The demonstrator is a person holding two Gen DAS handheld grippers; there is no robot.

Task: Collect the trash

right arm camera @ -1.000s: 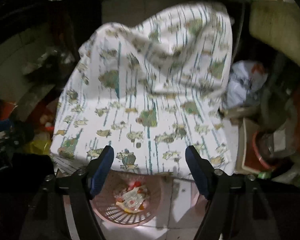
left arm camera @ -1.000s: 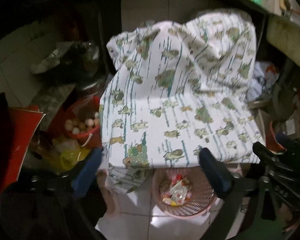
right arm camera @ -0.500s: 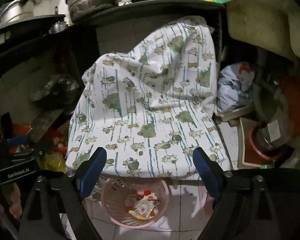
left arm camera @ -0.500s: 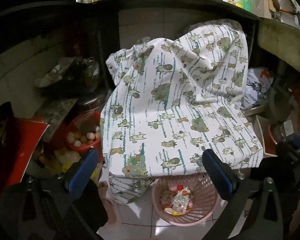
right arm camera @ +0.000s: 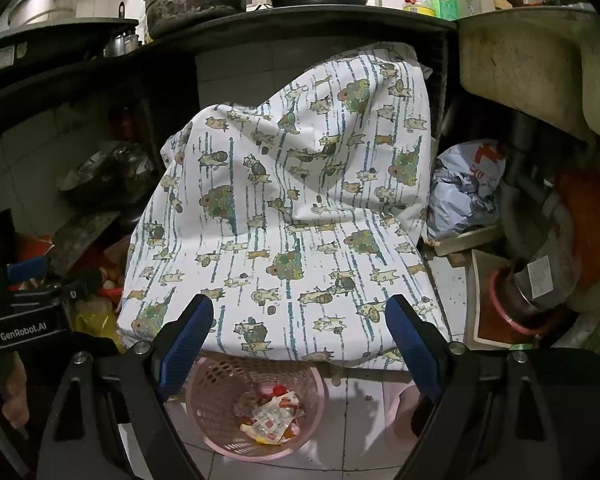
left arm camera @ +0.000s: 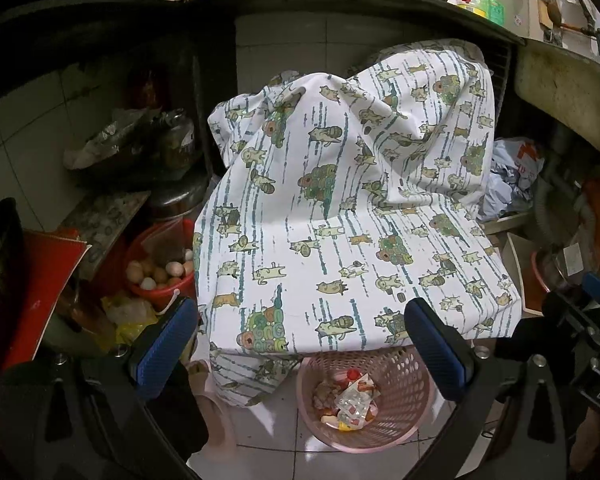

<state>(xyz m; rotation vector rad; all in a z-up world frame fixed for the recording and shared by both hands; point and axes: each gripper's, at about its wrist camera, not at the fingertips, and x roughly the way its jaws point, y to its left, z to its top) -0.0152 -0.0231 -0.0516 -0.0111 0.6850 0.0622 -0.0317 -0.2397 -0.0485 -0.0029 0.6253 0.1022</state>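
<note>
Since a second ago you have pulled both tools up and back: the dark surface with its pots now shows above the patterned cloth, and the pink basket sits farther out from under the cloth's hem.

Left wrist view: your left tool (left arm camera: 300, 344) hangs with its blue pads wide apart and nothing between them. The pink basket (left arm camera: 404, 420) stands on the tiled floor below, partly tucked under the patterned cloth (left arm camera: 340, 216), and the trash (left arm camera: 350, 402) lies in its bottom: crumpled wrappers, a red cap, some yellow scraps. A red bucket of eggs (left arm camera: 158, 276) sits well to the left.

Right wrist view: your right tool (right arm camera: 300, 332) is likewise spread open and empty, over the same basket (right arm camera: 220, 376) with the trash (right arm camera: 272, 416) in it. A crumpled bag (right arm camera: 466, 188) lies right of the cloth.

You look to be between pickups, scanning for the next piece. The next move calls for choosing a target, likely the basket rim or a loose scrap, and lowering an open tool squarely onto it without snagging the cloth.
</note>
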